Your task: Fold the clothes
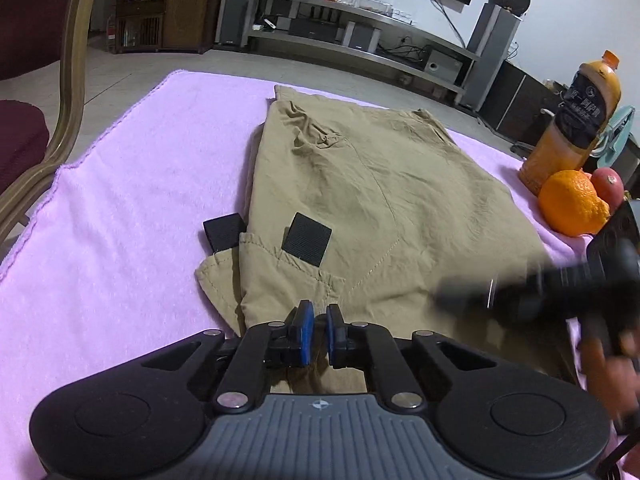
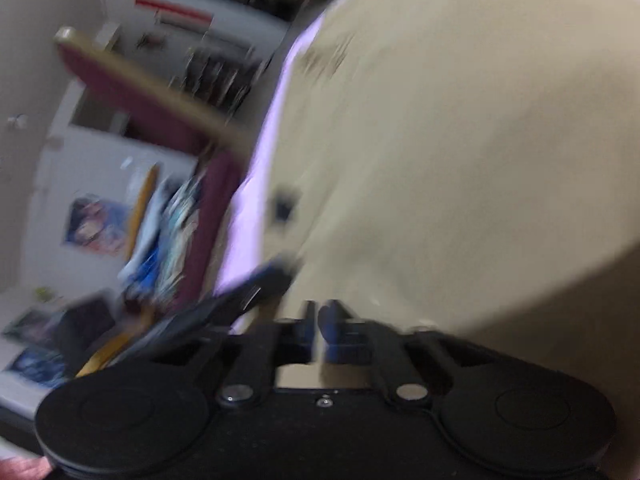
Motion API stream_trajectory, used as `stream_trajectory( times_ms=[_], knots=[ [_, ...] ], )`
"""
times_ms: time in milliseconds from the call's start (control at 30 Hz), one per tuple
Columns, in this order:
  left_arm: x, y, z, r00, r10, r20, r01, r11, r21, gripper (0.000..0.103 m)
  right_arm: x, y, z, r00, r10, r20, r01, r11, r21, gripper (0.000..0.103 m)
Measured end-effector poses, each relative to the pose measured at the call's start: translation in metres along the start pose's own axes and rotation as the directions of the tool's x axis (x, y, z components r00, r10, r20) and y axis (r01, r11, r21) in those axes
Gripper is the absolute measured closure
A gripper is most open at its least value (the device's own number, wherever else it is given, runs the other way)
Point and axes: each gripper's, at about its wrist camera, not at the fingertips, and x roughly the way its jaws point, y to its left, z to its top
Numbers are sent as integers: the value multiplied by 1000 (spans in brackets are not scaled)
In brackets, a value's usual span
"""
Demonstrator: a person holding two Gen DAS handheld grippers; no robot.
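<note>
A khaki garment (image 1: pixel 380 200) lies folded on a pink towel (image 1: pixel 140 200) that covers the table. Two black straps (image 1: pixel 307 239) stick out near its front corner. My left gripper (image 1: pixel 319 330) sits at the garment's near edge, its blue pads (image 1: pixel 304 334) almost together with khaki cloth between them. In the left wrist view my right gripper (image 1: pixel 520 292) is a dark blur over the garment's right side. In the right wrist view, also blurred, that gripper (image 2: pixel 317 322) has its fingers close together on a raised sheet of the khaki cloth (image 2: pixel 440 140).
An orange (image 1: pixel 572 204), a red fruit (image 1: pixel 608 188) and a juice bottle (image 1: pixel 576 120) stand at the table's right edge. A chair with a gold frame (image 1: pixel 68 80) is at the left. Shelves with electronics (image 1: pixel 360 32) line the far wall.
</note>
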Motion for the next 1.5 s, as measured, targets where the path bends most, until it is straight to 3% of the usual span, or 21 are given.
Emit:
stream_trajectory(
  times_ms=[33,100,233,333,467,600,633,667,733,767,800,900,967,1000,1100,1167,1267,1333,1400,1467,1500],
  knots=[
    [0,1,-1,1000,-1,1,1,1000,1,92,-12,-10,7,995,-15,95,11,999,36,103],
    [0,2,-1,1000,-3,4,3,1000,5,90,-37,-29,21,958,-53,281,23,994,111,103],
    [10,-16,24,999,-22,34,20,999,44,94,-84,-27,30,873,-209,440,149,975,167,98],
    [17,-29,43,998,-37,55,33,997,74,90,-89,1,30,894,-147,423,147,989,33,93],
    [30,-46,68,996,-54,77,45,992,115,88,-48,41,30,964,-84,251,124,981,-149,92],
    [84,-48,76,998,55,-8,-53,991,125,89,-26,37,36,968,-132,214,154,984,-92,84],
    [86,-43,77,998,67,14,-68,992,107,84,-21,35,38,968,-145,206,163,984,-75,89],
    [86,-39,80,997,76,13,-77,994,80,85,-16,34,39,968,-158,198,172,983,-58,103],
    [81,-27,86,983,180,47,-182,983,33,88,-5,31,43,966,-182,181,190,982,-24,103],
    [78,-21,89,971,232,62,-233,973,8,93,-18,23,45,947,-204,248,203,979,30,103],
    [73,-15,92,959,274,76,-274,962,-16,95,-37,16,46,909,-257,328,240,966,92,103],
    [41,13,92,955,275,112,-269,961,-73,94,-97,0,41,822,-360,441,273,929,250,92],
    [17,15,82,966,227,122,-223,974,-39,91,-130,1,33,814,-371,447,293,927,235,91],
    [5,15,76,974,193,121,-192,981,-19,90,-144,3,27,817,-367,444,306,930,205,91],
    [-20,0,51,995,48,89,-52,998,46,90,-162,26,3,862,-313,398,324,945,42,91],
    [-30,-12,32,997,-39,63,34,997,72,90,-150,40,-14,923,-245,298,274,960,-58,90],
    [-14,-22,11,999,-30,12,29,997,73,82,-113,55,-38,984,-138,110,153,977,-148,88],
    [6,-15,3,998,48,-28,-47,998,33,88,-86,47,-46,991,-132,25,134,985,-108,87],
    [4,-2,4,999,44,-20,-45,998,-39,90,-83,28,-48,987,-152,51,152,988,-8,103],
    [-1,13,8,998,38,-44,-44,990,-136,90,-112,7,-48,968,-156,195,124,978,168,103],
    [-10,18,9,998,51,-46,-58,985,-165,90,-133,-1,-48,945,-186,270,118,961,249,103]
  ],
)
